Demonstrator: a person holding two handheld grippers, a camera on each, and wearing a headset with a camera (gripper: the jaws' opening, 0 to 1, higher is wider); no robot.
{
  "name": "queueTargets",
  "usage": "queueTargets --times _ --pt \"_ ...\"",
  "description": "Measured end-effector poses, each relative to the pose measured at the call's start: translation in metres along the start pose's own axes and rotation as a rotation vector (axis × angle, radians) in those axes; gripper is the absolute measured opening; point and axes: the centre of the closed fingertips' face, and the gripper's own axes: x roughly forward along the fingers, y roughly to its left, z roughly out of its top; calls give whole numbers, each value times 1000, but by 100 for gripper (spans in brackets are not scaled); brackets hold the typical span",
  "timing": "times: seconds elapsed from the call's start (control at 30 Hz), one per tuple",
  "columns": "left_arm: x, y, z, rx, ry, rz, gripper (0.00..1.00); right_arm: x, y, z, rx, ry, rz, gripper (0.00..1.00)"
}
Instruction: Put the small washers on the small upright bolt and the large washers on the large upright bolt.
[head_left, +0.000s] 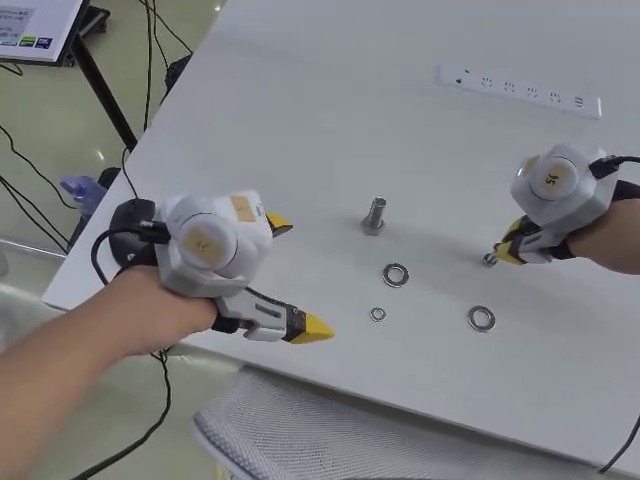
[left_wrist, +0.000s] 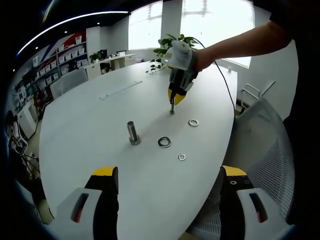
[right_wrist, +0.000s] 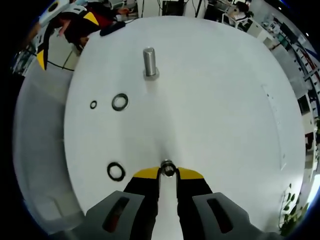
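- Two bolts are counted on the white table (head_left: 300, 100), both upright: one large bolt (head_left: 374, 215) and one small bolt (head_left: 490, 260).
- Three loose washers are counted, lying flat on the table: two large washers, the first (head_left: 396, 274) and the second (head_left: 481, 318), and one small washer (head_left: 378, 314).
- Two hand-held grippers are seen, one in each of the person's hands.
- The left gripper (head_left: 298, 275) is released, its yellow-tipped jaws spread wide, and nothing is held between them.
- In the left gripper view, all the parts lie ahead of its open jaws. The small washer (left_wrist: 182, 157) is nearest. The first large washer (left_wrist: 164, 142) and the large bolt (left_wrist: 132, 133) are found beyond it.
- The right gripper (head_left: 503, 255) is clenched, its jaws drawn close about the top of the small bolt.
- In the right gripper view, the small bolt (right_wrist: 167, 169) is seen as a round metal piece right between the jaw tips. Whether a washer is pinched there as well cannot be told.
- From the right gripper, the second large washer (right_wrist: 116, 171) lies just beside the jaws. The large bolt (right_wrist: 149, 62) stands well ahead. The first large washer (right_wrist: 120, 101) and the small washer (right_wrist: 93, 104) lie between, off to one side.
- None of the loose washers is touched by either gripper.
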Motion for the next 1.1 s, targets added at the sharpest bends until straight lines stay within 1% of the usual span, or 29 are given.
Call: queueTargets --times 0.33,0.57,0.83,1.1 --pt "-3 4 -3 -7 1 -2 82 15 1 -3 -3 20 5 13" --pt "-5 4 -6 -8 9 -5 82 25 1 -6 -2 19 11 13" --pt "-7 5 -8 -12 13 -5 82 26 3 -5 -7 18 12 13" --pt "-6 2 -5 -12 9 -11 81 25 3 -3 -9 20 19 14"
